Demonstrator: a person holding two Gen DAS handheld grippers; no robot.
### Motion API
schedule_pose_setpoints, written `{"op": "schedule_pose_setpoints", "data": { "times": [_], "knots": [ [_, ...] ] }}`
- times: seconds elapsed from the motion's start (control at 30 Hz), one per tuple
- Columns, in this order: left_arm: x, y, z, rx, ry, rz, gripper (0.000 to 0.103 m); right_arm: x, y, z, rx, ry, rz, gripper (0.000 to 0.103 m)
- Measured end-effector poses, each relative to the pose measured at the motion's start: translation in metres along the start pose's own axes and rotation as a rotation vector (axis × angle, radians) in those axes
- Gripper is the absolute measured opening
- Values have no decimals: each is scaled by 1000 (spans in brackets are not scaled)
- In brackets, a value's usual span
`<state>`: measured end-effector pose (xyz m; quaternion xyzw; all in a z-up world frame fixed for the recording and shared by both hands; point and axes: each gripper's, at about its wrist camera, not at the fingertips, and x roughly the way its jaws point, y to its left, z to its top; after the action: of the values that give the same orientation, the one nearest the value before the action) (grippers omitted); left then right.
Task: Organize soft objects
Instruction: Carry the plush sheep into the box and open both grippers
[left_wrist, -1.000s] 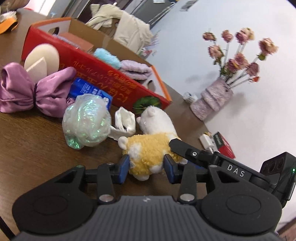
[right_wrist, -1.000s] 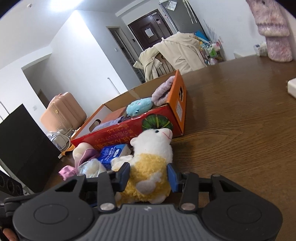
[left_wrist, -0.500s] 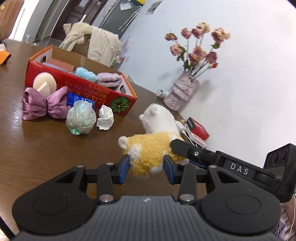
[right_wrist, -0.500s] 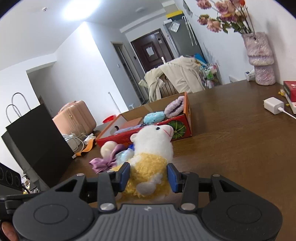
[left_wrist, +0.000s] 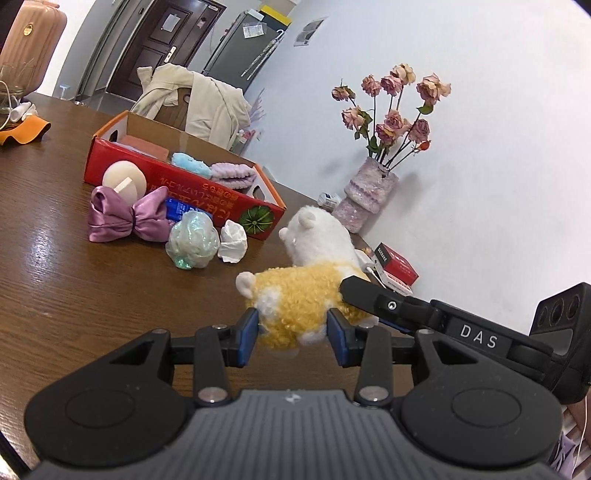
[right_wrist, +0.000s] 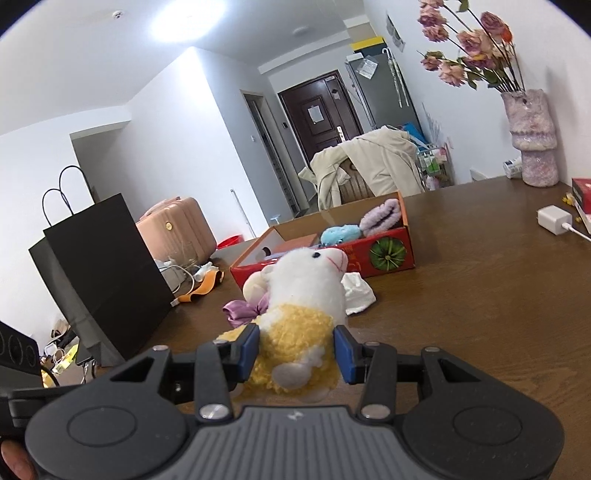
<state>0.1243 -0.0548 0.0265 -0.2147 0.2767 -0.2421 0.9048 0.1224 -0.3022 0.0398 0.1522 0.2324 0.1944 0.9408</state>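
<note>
A plush sheep (left_wrist: 299, 295) (right_wrist: 303, 317) with a white head and yellow woolly body hangs above the brown table. My left gripper (left_wrist: 291, 334) is shut on its yellow body from one side, and my right gripper (right_wrist: 297, 350) is shut on it from the other; a right finger (left_wrist: 373, 295) shows in the left wrist view. Beyond stands a red cardboard box (left_wrist: 221, 201) (right_wrist: 391, 251) holding a blue fluffy toy (left_wrist: 188, 162) (right_wrist: 340, 233) and a lilac fuzzy piece (left_wrist: 232, 173) (right_wrist: 380, 216). In front of the box lie a purple satin bow (left_wrist: 125, 218), a round cream puff (left_wrist: 120, 177), an iridescent ball (left_wrist: 192, 242) and a white crumpled cloth (left_wrist: 232, 245).
A fuzzy pink vase (left_wrist: 367, 195) with dried roses stands by the wall, with a red and white carton (left_wrist: 395, 264) and a white charger (right_wrist: 552, 219) near it. A black paper bag (right_wrist: 96, 269) stands at the table's left end. A chair with a beige coat (right_wrist: 369, 166) is behind the box.
Both grippers have drawn back from the red box and risen, carrying the plush sheep off the table. The box and loose soft things look smaller and farther away now.
</note>
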Motion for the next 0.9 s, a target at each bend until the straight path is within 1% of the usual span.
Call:
{"op": "schedule_pose_setpoints", "data": {
  "times": [0.1,0.2,0.33,0.43,0.53,0.7,0.9],
  "knots": [
    [7,4,7,-9,7,3,41,6,-1,2,1,3,-1,43],
    [21,6,22,-6,5,11,41,17,-3,9,-5,3,-6,43],
    [43,7,52,19,-15,19,41,38,-10,34,0,-14,-6,43],
    [63,7,78,41,-33,28,41,58,-20,59,15,-31,-1,43],
    [89,11,106,59,-45,20,41,82,-31,86,25,-43,1,43],
    [146,27,152,63,-19,6,41,130,-54,129,34,-53,-22,43],
    [211,57,181,42,42,27,41,195,-87,151,79,-6,-49,43]
  ]
}}
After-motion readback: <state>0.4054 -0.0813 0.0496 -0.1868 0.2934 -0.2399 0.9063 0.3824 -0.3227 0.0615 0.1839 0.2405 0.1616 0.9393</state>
